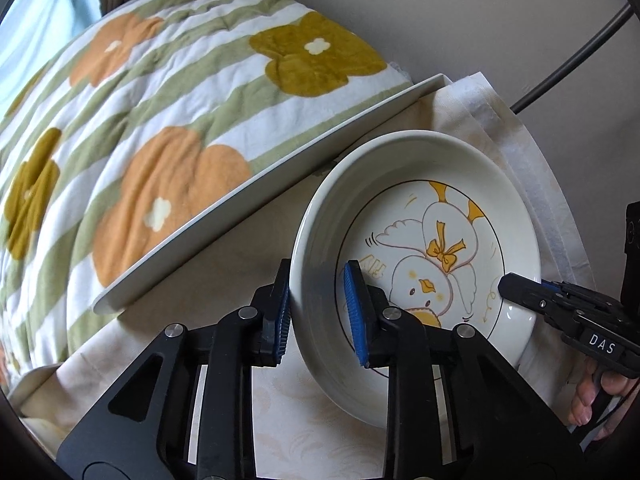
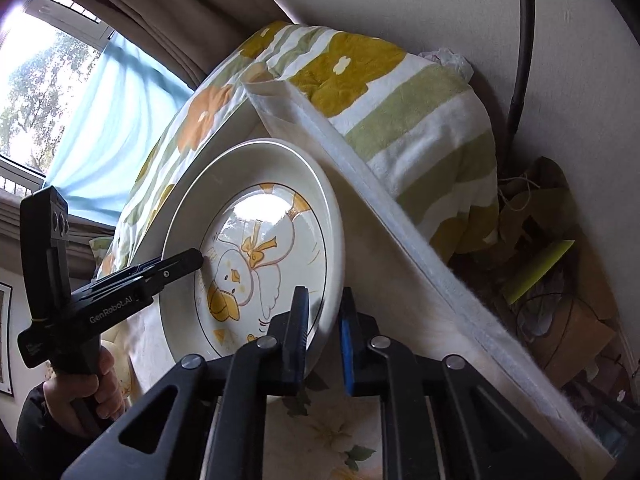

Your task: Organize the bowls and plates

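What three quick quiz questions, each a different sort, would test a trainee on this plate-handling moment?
1. True or false: both grippers straddle the rim of the same duck plate.
2. Which lies beside the plate? A) floral blanket B) kettle C) laptop
3. Fill in: the plate's picture shows a duck wearing a yellow ____.

Key: 1 true, with the left gripper and right gripper on opposite sides of the rim; 2 A; 3 bow.
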A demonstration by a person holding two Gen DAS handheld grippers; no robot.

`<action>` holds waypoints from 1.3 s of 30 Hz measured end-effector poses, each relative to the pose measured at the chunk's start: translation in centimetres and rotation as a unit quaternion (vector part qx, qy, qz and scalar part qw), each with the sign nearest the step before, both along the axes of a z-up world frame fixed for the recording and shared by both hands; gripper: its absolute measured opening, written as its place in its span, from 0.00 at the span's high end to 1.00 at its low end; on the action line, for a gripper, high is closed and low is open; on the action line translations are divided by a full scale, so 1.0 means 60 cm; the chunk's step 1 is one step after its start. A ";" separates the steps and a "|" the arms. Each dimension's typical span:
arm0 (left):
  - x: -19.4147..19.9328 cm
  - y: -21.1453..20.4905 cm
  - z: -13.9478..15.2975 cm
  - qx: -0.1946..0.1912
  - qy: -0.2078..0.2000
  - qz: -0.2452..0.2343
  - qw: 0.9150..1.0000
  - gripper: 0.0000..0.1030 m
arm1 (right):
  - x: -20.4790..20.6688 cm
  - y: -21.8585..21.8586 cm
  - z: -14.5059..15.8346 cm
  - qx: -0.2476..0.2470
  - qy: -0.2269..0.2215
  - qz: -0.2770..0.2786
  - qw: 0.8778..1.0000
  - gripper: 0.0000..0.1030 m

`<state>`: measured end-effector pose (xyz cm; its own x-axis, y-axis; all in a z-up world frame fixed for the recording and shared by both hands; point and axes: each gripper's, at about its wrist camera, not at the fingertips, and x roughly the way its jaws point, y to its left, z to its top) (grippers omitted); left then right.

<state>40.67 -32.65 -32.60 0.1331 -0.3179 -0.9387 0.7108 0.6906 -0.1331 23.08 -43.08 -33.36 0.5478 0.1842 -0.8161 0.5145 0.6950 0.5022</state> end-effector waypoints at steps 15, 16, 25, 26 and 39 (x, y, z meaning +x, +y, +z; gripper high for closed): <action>-0.037 0.027 0.089 -0.033 -0.039 0.037 0.998 0.78 | 0.007 -0.002 0.075 -0.039 -0.027 0.069 0.996 0.87; -0.042 0.032 0.099 -0.037 -0.043 0.042 0.998 0.78 | 0.008 -0.001 0.083 -0.040 -0.030 0.074 0.996 0.87; -0.136 0.144 0.197 -0.073 -0.074 0.114 0.988 0.78 | -0.018 0.061 0.177 -0.058 -0.065 0.160 0.983 0.87; -0.152 0.162 0.204 -0.076 -0.077 0.123 0.987 0.78 | -0.027 0.074 0.185 -0.060 -0.068 0.169 0.982 0.87; -0.349 0.460 0.212 -0.078 -0.074 0.243 0.964 0.78 | -0.119 0.295 0.182 -0.046 -0.064 0.293 0.953 0.87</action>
